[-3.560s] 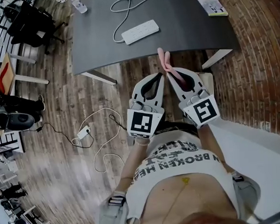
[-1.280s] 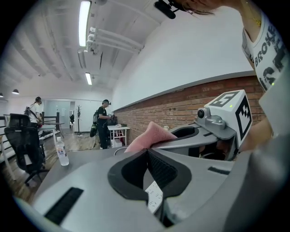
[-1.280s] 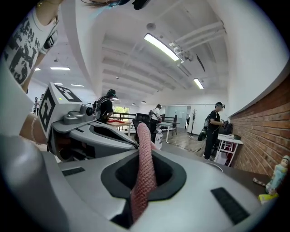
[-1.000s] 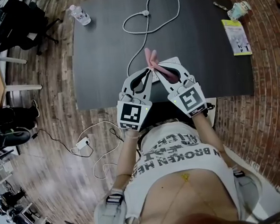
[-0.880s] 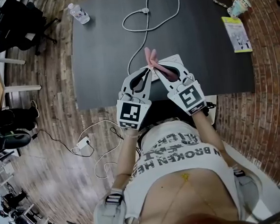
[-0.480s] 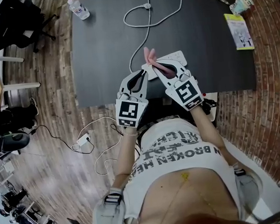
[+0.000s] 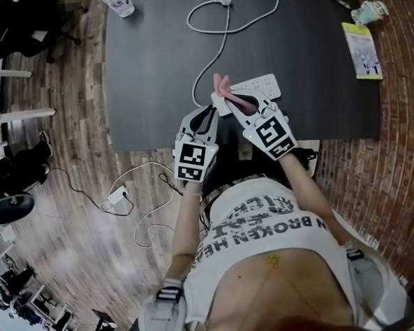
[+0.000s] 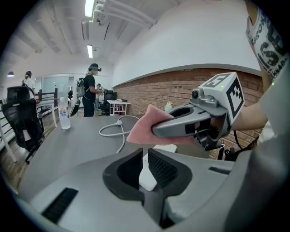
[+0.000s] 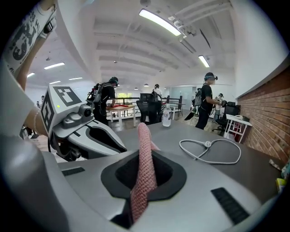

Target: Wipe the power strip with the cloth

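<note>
A white power strip [image 7: 261, 86] lies on the dark table [image 7: 152, 74], near its front edge. Its white cord [image 7: 207, 53] loops back to a plug [image 7: 224, 1]. My right gripper [image 7: 227, 98] is shut on a pink cloth [image 7: 220, 83], which sticks up out of the jaws [image 9: 143, 136] above the strip's left end. Just left of it, my left gripper [image 7: 213, 112] is shut with nothing in it. In the left gripper view the strip [image 8: 148, 179] shows just beyond the closed jaws, with the cloth [image 8: 144, 128] above it.
A water bottle [image 7: 119, 2] stands at the table's far left corner. A booklet [image 7: 361, 40] and a small object [image 7: 371, 10] lie at the far right. A charger and cables [image 7: 119, 197] lie on the wooden floor left of me. People stand far behind the table.
Both grippers have sunk closer to the table and the power strip, keeping side by side. The cloth stays in the right gripper.
</note>
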Available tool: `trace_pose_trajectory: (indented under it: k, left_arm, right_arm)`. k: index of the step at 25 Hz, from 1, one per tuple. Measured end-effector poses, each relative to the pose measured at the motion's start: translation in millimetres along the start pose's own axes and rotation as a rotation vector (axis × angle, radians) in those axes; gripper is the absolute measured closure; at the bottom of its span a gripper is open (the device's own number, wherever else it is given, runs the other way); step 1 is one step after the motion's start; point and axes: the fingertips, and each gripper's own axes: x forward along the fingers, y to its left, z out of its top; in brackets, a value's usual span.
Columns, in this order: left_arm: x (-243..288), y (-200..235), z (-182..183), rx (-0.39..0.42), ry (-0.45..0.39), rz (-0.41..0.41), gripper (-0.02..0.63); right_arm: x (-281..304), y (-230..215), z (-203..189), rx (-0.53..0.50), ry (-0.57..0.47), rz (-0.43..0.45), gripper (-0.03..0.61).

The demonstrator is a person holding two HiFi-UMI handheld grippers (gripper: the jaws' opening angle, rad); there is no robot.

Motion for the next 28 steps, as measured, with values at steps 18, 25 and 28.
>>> trace_pose_trajectory:
  k: [18, 25, 28]
  left_arm:
    - [65, -5, -110, 0.167, 0.424, -0.134, 0.351]
    - [79, -2, -124, 0.224, 0.504, -0.107, 0.344]
    - [83, 0, -127, 0.248, 0.542, -0.120, 0.344]
  right_arm:
    - [23, -16, -47, 0.001, 0.136, 0.004, 0.561]
    - [32, -18, -55, -0.034, 0.184, 0.048, 0.561]
    - [38, -15, -61, -0.054, 0.213, 0.079, 0.561]
